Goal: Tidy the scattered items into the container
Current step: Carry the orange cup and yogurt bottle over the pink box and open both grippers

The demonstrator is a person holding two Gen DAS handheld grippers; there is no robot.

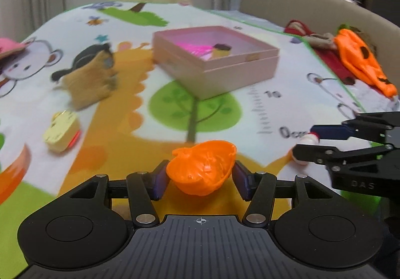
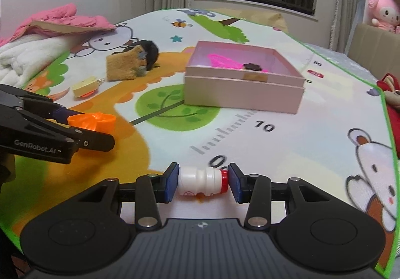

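The left gripper (image 1: 201, 177) has its fingers (image 1: 160, 180) pinching an orange plastic half-shell (image 1: 202, 170) across its width, open side tilted up and away from the camera. The shell looks thin and springy, so my guess is that it could pop sideways out of the pads or crumple if squeezed harder; the pads catch only its lower flanks, which leaves little margin. The right gripper (image 2: 203, 182) has its fingers (image 2: 172, 182) clamped on a small white bottle with a red cap (image 2: 202, 182), held lengthwise: one pad on the base, the other on the cap. An end-to-end hold like that could let the bottle swivel or slip free if the hand tilts.

Further out on the play mat (image 1: 250, 114) sits the pink box (image 1: 217, 64), ahead of both grippers and well apart from them, with a bright pink item and a small dark-topped piece already inside. Its walls stand fairly high, so a low approach might knock a carried item against the rim, or shove the box along the mat. The two grippers are near each other, and heading for the box together they might collide.

Still loose on the mat, left of the box: a brown plush toy (image 1: 92, 76) and a pale yellow block (image 1: 62, 134), both well clear of the fingers
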